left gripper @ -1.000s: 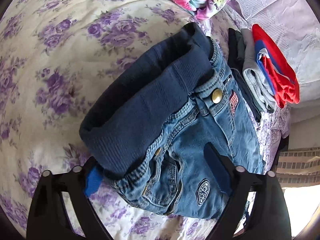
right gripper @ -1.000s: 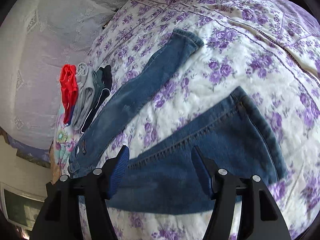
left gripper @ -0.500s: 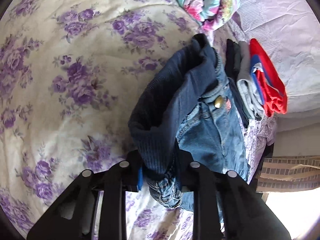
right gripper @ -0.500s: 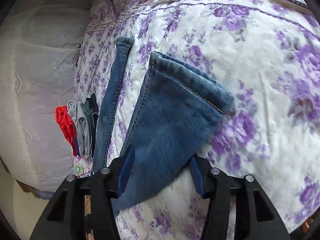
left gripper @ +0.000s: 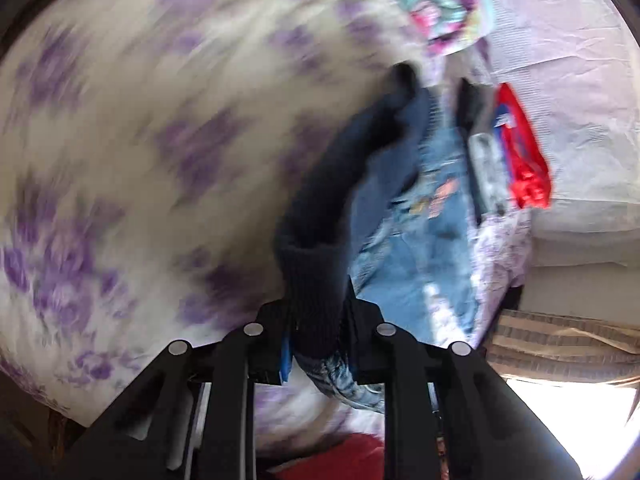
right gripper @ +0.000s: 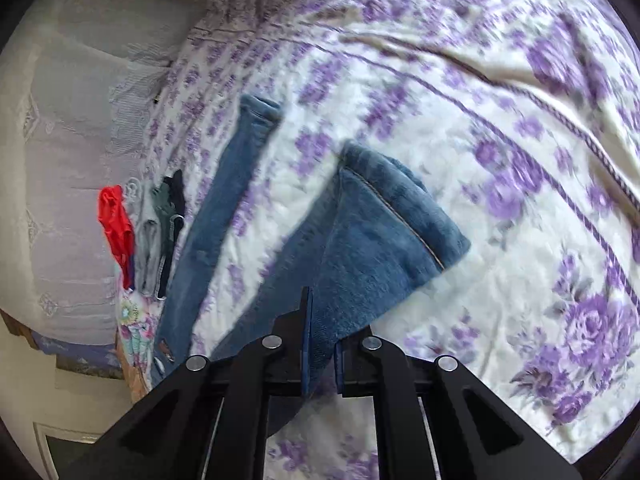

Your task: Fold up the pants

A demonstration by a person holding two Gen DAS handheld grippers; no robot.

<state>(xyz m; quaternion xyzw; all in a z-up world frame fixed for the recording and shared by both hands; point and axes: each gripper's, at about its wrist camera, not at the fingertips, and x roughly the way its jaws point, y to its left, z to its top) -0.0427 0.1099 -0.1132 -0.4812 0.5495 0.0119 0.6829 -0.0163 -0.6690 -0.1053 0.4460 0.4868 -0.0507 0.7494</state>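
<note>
Here, on the purple-flowered bedspread (right gripper: pixel 460 128), my left gripper (left gripper: pixel 316 344) is clamped on the dark ribbed waistband (left gripper: pixel 316 288) of the jeans (right gripper: pixel 224 200), which a second ago lay untouched between its spread jaws. My right gripper (right gripper: pixel 322 356) is closing on the nearer leg cuff (right gripper: pixel 384 232), the denim already between its pads; the far leg lies flat. Folded red, grey and dark clothes (right gripper: pixel 140 232) sit beside the jeans; no containers show.

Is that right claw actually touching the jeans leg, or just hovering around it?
Touching. In the right wrist view, the right gripper is closing its jaws on the jeans leg, and the denim is bunched between both pads.
</note>
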